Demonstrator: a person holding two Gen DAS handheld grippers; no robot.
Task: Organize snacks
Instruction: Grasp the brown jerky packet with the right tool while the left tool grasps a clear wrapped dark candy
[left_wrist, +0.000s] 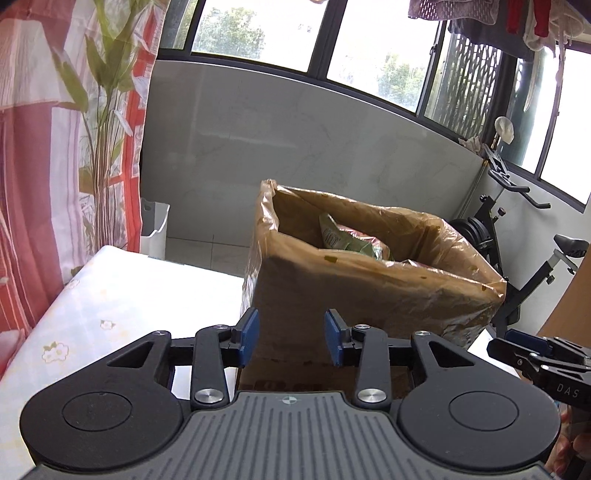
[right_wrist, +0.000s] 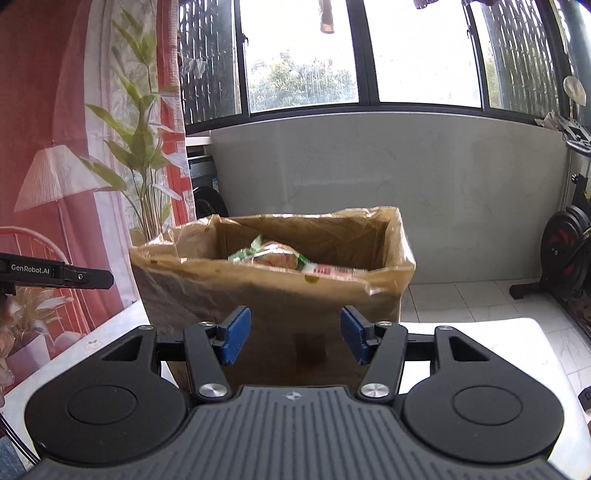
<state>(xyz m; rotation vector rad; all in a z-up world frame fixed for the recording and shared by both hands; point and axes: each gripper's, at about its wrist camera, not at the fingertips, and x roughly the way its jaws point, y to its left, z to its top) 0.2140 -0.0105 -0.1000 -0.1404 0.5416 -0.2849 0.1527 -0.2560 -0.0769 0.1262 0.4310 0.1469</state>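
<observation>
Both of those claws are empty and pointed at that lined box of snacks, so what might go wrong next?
Two risks, I'd guess. The loose plastic liner draped over the cardboard box could snag a finger of the open right gripper reaching for the snack packets. The open left gripper sits low against the box wall; pushing forward might shove the box along the table.

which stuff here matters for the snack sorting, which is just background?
Job: cardboard box with plastic liner; snack packets inside; left tool and right tool, both open, empty.

Background: exercise bike, printed curtain, white bin, windows.
</observation>
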